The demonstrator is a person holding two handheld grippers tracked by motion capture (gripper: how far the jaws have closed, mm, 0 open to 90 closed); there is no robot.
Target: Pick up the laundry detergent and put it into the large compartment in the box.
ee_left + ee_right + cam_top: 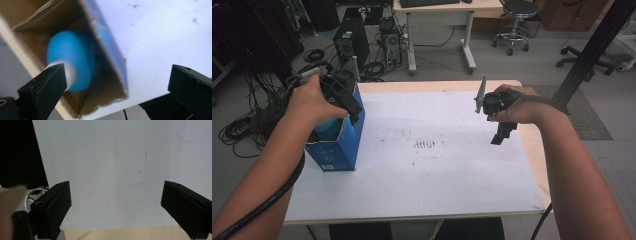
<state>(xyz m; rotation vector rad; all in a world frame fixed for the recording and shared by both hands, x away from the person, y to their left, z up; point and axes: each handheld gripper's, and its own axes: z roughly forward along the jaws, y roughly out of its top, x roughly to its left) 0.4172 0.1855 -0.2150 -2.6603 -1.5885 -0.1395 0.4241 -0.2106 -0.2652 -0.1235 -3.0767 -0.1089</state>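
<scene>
A blue carton box (337, 150) stands open-topped at the table's left edge. Inside it sits a blue rounded object (328, 129); the left gripper view shows this blue object (70, 60) blurred, with a white end, deep between the box's brown inner walls (37, 17). My left gripper (357, 114) hovers over the box's opening, and its jaws (117, 92) stand wide apart with nothing between them. My right gripper (499, 137) hangs above the table's right side, pointing down. Its jaws (116, 205) are open over the bare white surface.
The white table top (427, 175) carries small brown marks (426, 145) at its middle. Its wooden edge (120, 233) lies just under the right gripper. Beyond the table are computer towers (349, 42), floor cables (242, 130), a desk (437, 7), a stool (514, 20) and a black post (592, 50).
</scene>
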